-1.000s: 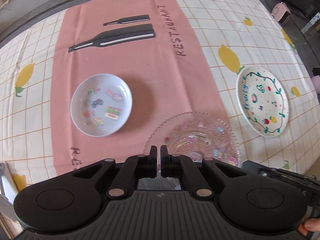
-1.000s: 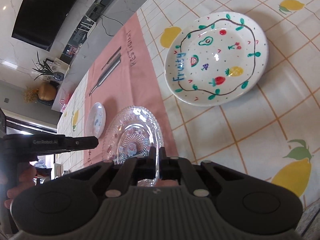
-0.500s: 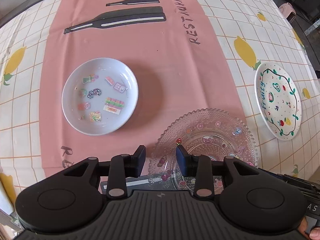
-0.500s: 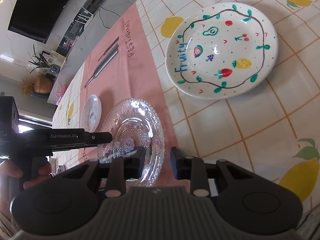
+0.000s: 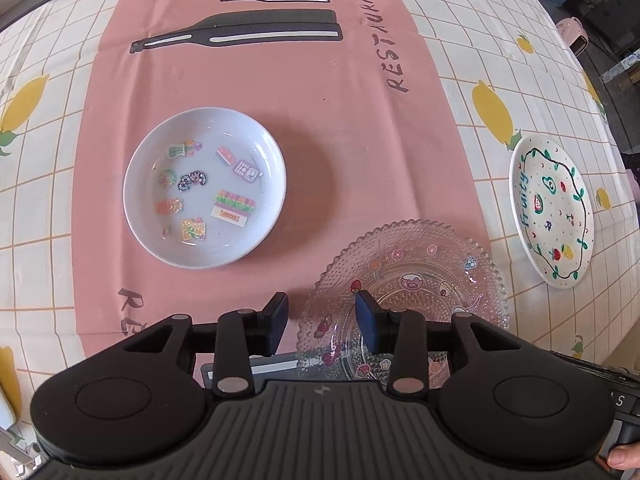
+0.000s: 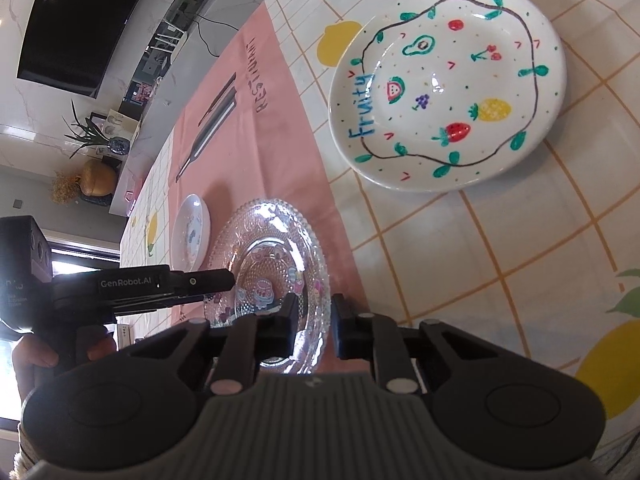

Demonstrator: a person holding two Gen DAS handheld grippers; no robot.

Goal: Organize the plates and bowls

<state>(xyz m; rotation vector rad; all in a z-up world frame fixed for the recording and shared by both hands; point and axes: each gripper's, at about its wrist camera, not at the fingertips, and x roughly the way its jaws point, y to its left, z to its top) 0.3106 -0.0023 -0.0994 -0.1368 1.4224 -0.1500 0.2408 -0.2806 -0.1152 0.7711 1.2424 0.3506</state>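
A clear beaded glass plate [image 5: 412, 280] with stickers lies on the pink runner. My left gripper [image 5: 320, 320] points down over its left rim, jaws opening, the rim between the fingers and untouched. My right gripper [image 6: 316, 320] straddles the same glass plate's [image 6: 272, 256] near rim, jaws closing, with a small gap still showing at the pads. A white sticker bowl [image 5: 204, 188] sits to the left on the runner. The white "Fruity" plate [image 6: 444, 92] rests on the checked cloth to the right, also in the left wrist view as the Fruity plate [image 5: 552, 208].
The pink runner [image 5: 280, 80] carries printed black bottle shapes and the word RESTAURANT. A lemon-print checked tablecloth [image 6: 500, 248] covers the table. A hand holds the left tool [image 6: 132, 284] at the right wrist view's left side. A wall screen and potted plants stand beyond the table's far edge.
Both grippers went from shut to open. The left gripper sank closer to the table over the glass plate's rim. The right jaws have narrowed slightly since half a second ago.
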